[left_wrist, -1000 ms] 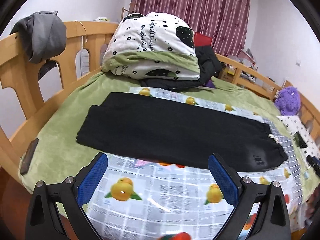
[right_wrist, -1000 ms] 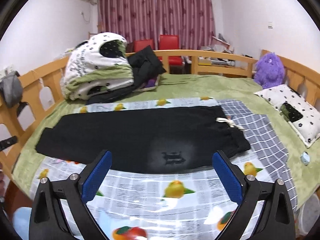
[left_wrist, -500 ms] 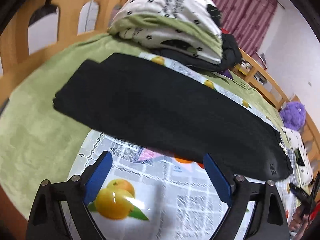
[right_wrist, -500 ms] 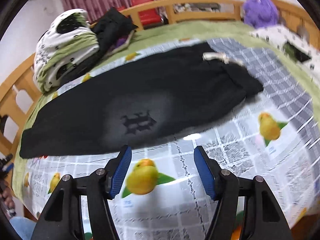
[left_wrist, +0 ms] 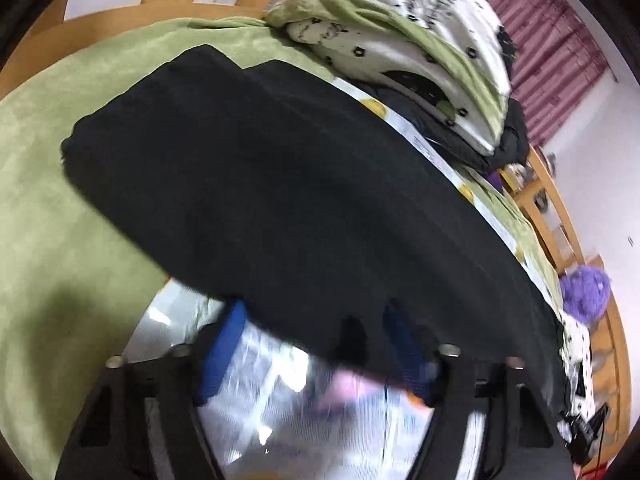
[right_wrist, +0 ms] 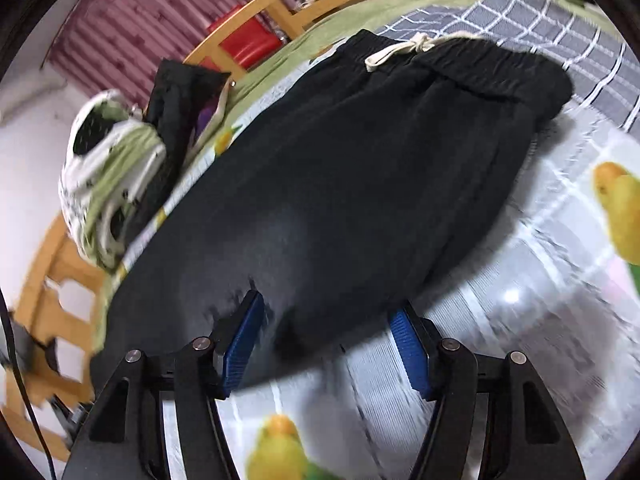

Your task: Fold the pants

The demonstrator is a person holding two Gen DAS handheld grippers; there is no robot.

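Observation:
Black pants (left_wrist: 280,184) lie flat across the fruit-print sheet (left_wrist: 288,420) on the bed, legs stacked one on the other. In the right wrist view the pants (right_wrist: 340,184) show their elastic waistband and a cream drawstring (right_wrist: 404,50) at the upper right. My left gripper (left_wrist: 316,344) is open, its blue pads straddling the near edge of the leg end. My right gripper (right_wrist: 326,340) is open, its pads either side of the near edge below the waist. Neither holds cloth.
A folded white and green quilt (left_wrist: 404,36) with dark clothes under it sits at the bed's far side. A wooden bed rail (right_wrist: 304,12) runs around the green blanket (left_wrist: 52,216). A purple plush toy (left_wrist: 586,292) lies at the right. A grey checked cloth (right_wrist: 532,12) lies beyond the waistband.
Both grippers have dropped low and moved forward to the near edge of the pants. Their jaws have narrowed from wide open to partly open. The pants have not moved.

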